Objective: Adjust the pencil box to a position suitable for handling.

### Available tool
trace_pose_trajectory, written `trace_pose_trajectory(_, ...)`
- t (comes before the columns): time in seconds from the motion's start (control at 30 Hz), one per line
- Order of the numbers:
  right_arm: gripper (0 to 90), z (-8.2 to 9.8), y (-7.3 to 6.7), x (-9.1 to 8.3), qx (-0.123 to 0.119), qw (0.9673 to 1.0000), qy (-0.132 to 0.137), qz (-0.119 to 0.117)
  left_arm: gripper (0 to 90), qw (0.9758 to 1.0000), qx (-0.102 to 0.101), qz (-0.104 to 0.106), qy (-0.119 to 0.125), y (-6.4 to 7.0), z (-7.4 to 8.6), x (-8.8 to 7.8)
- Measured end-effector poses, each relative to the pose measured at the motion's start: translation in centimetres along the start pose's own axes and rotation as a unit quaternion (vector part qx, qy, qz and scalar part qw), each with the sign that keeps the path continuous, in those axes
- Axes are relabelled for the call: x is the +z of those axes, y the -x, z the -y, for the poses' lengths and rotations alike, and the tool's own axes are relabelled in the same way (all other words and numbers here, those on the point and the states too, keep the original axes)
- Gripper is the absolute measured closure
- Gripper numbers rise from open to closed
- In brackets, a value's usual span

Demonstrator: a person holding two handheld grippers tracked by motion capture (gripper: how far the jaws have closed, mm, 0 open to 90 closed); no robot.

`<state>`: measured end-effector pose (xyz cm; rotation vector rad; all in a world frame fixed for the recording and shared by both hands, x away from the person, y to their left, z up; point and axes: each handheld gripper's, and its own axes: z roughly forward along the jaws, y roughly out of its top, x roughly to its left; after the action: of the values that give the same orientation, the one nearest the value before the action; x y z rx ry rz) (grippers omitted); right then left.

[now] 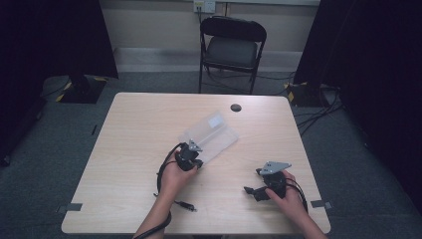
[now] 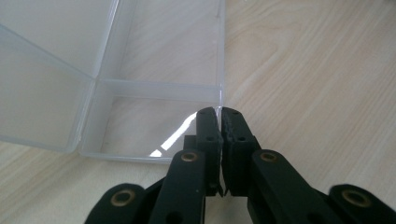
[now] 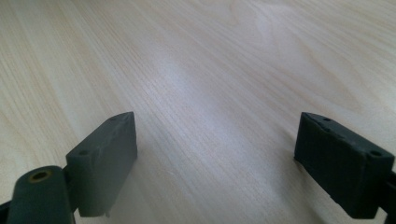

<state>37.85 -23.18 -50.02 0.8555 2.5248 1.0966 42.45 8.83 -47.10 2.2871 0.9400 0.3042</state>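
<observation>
Clear box: a transparent plastic organiser box (image 1: 211,135) is seen just above the middle of the high view, lying open on the table (image 1: 129,149); its hinged lid is folded back toward the upper left of the left gripper view.
Compartments: an inner divider is seen in the box (image 2: 140,88); nothing can be made out inside the sections.
Left gripper: the left gripper (image 2: 219,116) is clenched on the box's thin side wall at its lower right corner — the wall edge is pinched between the two black jaws, presumably so the box can be steadied or dragged.
Left gripper, high view: it (image 1: 191,154) is held at the box's lower left edge, its cable trailing down toward the frame's bottom.
Right gripper: the right gripper (image 3: 215,154) is kept released, jaws wide apart over bare wood with nothing between them — judged to be waiting.
Right gripper, high view: it (image 1: 256,186) sits at lower right, well apart from the box.
Writing: no brand, label or lettering can be read on the box or the grippers.
Surroundings: a dark round cap (image 1: 236,107) lies near the table's far edge; a folding chair (image 1: 231,45) stands beyond, at upper centre.
</observation>
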Motion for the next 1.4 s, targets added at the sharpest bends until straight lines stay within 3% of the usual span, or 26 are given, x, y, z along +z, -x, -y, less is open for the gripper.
trace_pose_trajectory(0.27, 12.4, 0.0, 0.0, 0.0, -0.001, 1.0000, 0.000, 0.000, 86.6, 0.9995, -0.013, 0.017, 0.024, 0.1, 0.8, -0.7)
trace_pose_trajectory(0.37, 12.4, 0.0, 0.0, 0.0, 0.001, 1.0000, 0.000, 0.000, 81.3, 0.9989, -0.015, 0.029, 0.032, 0.1, 0.6, -1.1)
trace_pose_trajectory(0.5, 12.4, 0.0, 0.0, 0.0, 0.000, 1.0000, 0.000, 0.000, 75.6, 0.9983, -0.009, 0.029, 0.049, 0.3, -0.3, -0.8)
trace_pose_trajectory(0.77, 12.4, 0.0, 0.0, 0.0, 0.000, 1.0000, 0.000, 0.000, 67.5, 0.9990, -0.028, 0.017, 0.030, 0.8, -0.4, 0.9)
trace_pose_trajectory(1.0, 12.4, 0.0, 0.0, 0.0, 0.000, 1.0000, 0.000, 0.000, 84.5, 0.9997, -0.018, 0.012, 0.013, 0.6, 0.1, 1.3)
trace_pose_trajectory(1.4, 12.4, 0.0, 0.0, 0.0, 0.000, 1.0000, 0.000, 0.000, 85.9, 0.9995, -0.024, 0.013, 0.013, -0.3, 1.3, 0.0)
